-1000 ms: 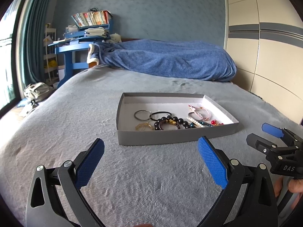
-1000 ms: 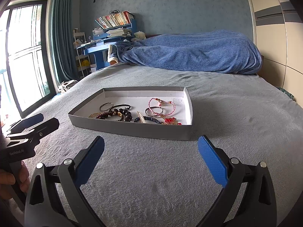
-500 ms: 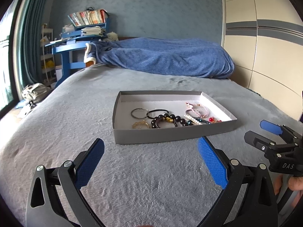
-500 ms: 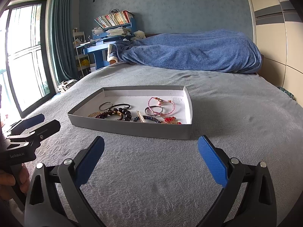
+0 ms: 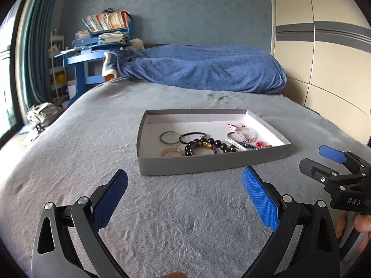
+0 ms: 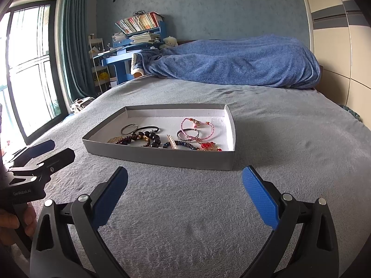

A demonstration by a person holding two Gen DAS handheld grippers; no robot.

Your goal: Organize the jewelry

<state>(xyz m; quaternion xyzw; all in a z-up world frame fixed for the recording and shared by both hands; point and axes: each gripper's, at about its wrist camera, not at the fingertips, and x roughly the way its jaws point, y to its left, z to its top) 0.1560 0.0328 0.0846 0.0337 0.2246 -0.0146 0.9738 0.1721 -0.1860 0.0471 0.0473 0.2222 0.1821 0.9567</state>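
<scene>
Blue textured pads on black plastic fingers: left gripper (image 5: 184, 197) spread wide, nothing between the fingers. Right gripper (image 6: 184, 197) likewise spread, empty. Both hover over the grey plush bedspread (image 6: 289, 162), short of the shallow grey cardboard tray with white lining (image 5: 208, 162).

Landmark: the tray. It sits flat on the bedspread, ahead of both tools and apart from them. All the jewelry lies inside it, crowded toward its near wall.

- Dark metal ring (image 5: 168, 137) at the tray's left, touching a thin black cord loop (image 5: 193, 137).
- Dark round-bead bracelet (image 5: 204, 145) at centre; small gold chain piece (image 5: 172, 151) against the near wall.
- Pink braided cord bracelet (image 6: 197, 127) on the tray's right side; red charm (image 6: 209, 146) near the right front corner.

Handling, as judged: all pieces light. Beads stiff but rolling and likely slippery; pinch across the strand, not on a single bead. Cords soft, will droop; take at a free arc. Pieces overlap, so snagging a neighbour looks possible. Tray light, may slide.
</scene>
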